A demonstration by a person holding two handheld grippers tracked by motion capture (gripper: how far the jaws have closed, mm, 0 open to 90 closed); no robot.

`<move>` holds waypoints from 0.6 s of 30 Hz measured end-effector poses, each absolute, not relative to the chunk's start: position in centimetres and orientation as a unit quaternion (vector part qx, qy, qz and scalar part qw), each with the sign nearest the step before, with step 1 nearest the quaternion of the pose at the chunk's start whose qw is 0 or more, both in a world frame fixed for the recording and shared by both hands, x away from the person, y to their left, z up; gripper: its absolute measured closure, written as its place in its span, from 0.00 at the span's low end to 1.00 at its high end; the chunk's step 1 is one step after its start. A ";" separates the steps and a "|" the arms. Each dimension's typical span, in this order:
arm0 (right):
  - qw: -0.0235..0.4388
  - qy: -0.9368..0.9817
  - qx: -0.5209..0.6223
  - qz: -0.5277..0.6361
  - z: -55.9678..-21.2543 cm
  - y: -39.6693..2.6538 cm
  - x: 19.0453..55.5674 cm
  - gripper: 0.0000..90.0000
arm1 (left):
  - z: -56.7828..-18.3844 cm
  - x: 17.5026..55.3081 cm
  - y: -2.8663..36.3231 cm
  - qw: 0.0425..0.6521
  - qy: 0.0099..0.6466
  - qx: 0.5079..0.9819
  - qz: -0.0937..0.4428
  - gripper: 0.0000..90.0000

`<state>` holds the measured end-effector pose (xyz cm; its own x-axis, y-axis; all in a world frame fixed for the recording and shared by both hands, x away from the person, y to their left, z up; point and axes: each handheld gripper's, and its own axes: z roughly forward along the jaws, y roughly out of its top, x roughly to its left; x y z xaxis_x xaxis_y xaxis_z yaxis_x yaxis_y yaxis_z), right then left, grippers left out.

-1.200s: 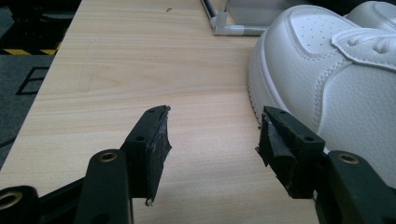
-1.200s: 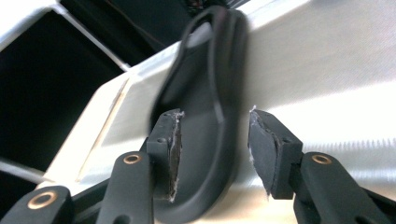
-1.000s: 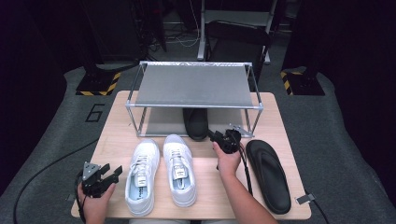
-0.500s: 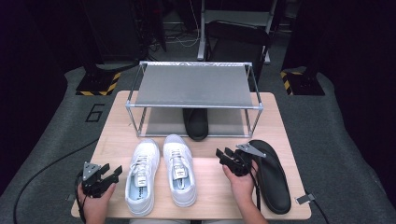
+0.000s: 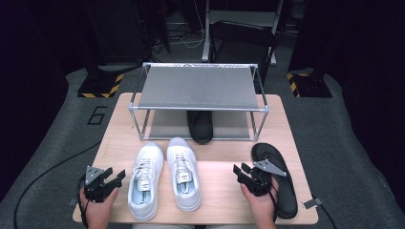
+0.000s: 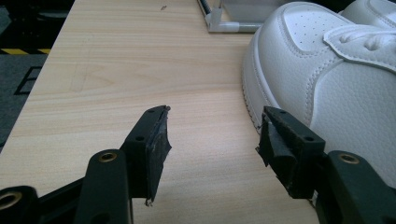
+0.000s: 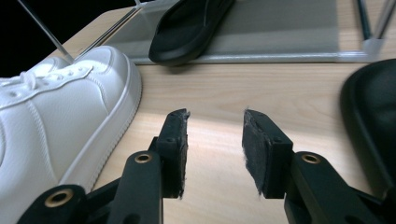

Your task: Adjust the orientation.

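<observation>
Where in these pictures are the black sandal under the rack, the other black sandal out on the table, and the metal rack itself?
Sandal under the rack (image 5: 200,126), high view, on its footbed.
Sandal on the table (image 5: 282,183), high view, on its footbed.
Rack (image 5: 198,88), high view, on its grey top shelf.

two white sneakers (image 5: 165,179), black sandals (image 5: 277,181), a pale wood-grain table (image 5: 215,191), a grey metal-framed rack (image 5: 198,88).

white sneakers (image 5: 165,180): 2 | black sandals (image 5: 273,179): 2 | shoe rack (image 5: 198,88): 1
</observation>
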<state>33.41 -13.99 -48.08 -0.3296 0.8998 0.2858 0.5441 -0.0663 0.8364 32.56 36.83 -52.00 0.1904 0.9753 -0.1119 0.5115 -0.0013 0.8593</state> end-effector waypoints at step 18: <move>0.257 0.627 0.591 0.437 -48.2 -20.1 29.1 0.70 | -52.0 32.5 36.6 0.413 0.572 0.651 0.281 0.47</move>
<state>29.05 -20.08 -48.17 -0.1699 0.9661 0.1946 0.5171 -0.0807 0.8521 32.49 36.59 -51.97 0.1881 0.9765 -0.1052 0.5122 -0.0062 0.8589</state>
